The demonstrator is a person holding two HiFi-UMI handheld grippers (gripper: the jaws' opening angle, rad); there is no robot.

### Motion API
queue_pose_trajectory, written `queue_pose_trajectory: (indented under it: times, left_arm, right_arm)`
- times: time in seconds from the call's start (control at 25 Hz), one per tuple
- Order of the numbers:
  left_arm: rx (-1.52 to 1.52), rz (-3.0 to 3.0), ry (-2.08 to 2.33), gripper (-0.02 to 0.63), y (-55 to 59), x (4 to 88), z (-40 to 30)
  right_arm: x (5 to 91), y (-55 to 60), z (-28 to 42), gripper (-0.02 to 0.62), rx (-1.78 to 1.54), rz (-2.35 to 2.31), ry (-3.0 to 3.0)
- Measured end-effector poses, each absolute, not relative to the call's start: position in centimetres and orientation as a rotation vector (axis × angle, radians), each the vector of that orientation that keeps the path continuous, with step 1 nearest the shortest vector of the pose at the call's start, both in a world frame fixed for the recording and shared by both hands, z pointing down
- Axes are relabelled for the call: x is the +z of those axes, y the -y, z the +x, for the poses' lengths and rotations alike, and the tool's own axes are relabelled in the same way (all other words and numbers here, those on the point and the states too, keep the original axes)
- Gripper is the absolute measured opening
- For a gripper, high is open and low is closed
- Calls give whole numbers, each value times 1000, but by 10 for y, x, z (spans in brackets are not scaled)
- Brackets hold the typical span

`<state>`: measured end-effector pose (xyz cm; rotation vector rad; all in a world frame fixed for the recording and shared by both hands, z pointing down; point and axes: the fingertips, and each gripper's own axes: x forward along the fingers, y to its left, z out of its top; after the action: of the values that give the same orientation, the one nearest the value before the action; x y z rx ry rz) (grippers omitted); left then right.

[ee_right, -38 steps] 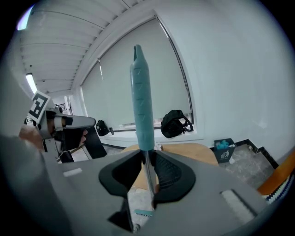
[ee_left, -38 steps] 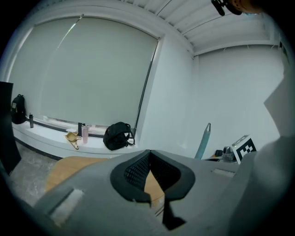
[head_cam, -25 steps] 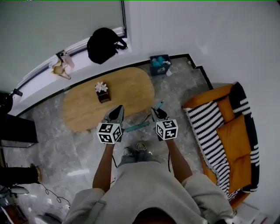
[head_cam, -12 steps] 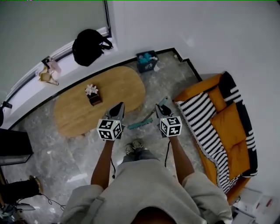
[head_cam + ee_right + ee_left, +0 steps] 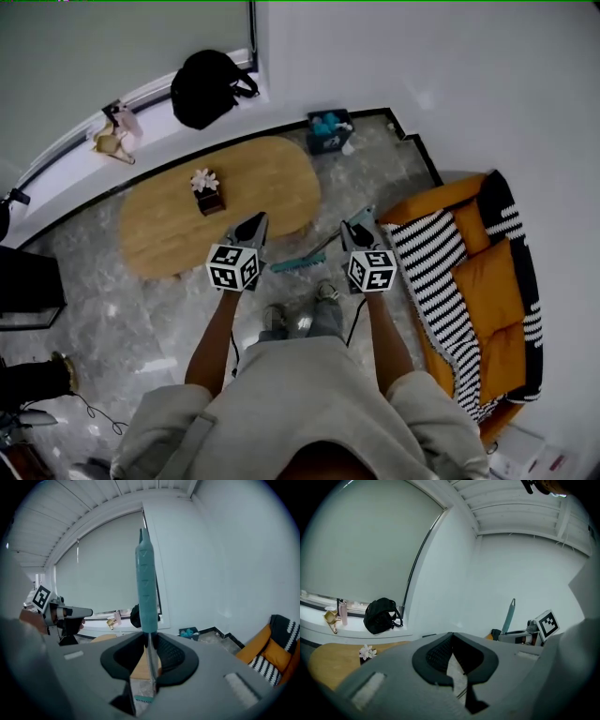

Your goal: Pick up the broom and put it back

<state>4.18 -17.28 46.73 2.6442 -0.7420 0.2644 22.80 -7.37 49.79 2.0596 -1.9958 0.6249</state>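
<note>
Broom location: the broom (image 5: 145, 588) is in my right gripper (image 5: 149, 637). Its handle stands upright above the jaws, and its head (image 5: 298, 264) hangs low between the two grippers, in front of the person's feet. I cannot tell whether the head touches the floor (image 5: 122, 309).

Broom appearance: a thin bare-metal shaft carries a thicker teal ribbed sleeve that tapers to a pointed end. The head is narrow, flat and teal.

Right fingers: they are narrowed onto the metal shaft just under the sleeve, with a pad pressing on each side.

Reason for grip: I judge that clamping below the sleeve's shoulder stops the broom sliding down. Carrying it upright keeps the long handle away from the furniture.

Left gripper (image 5: 451, 637): the jaws are drawn together at the tips with nothing between them. It is level with the right gripper (image 5: 361, 220) and apart from the broom.

Reason for left position: I judge it is free to steady the shaft if needed.

Surroundings: an oval wooden table (image 5: 253, 178) lies ahead with a small flower box (image 5: 208, 192) on it. An orange sofa (image 5: 487, 281) with a striped cover is at the right. A black bag (image 5: 208, 89) sits on the window ledge.

Task stage: the broom is picked up but not yet put back. I cannot identify its storage spot.
</note>
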Motion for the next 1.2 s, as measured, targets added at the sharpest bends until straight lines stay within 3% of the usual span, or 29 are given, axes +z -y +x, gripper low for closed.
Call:
queue_pose_trajectory:
  times: [0.76, 1.2]
  left_arm:
    - [296, 2509, 1141, 3, 188, 455, 176]
    - [278, 2305, 1383, 3, 148, 484, 170]
  right_arm:
    - [514, 129, 334, 87, 546, 1535, 2339]
    - [549, 135, 361, 87, 548, 1248, 2403]
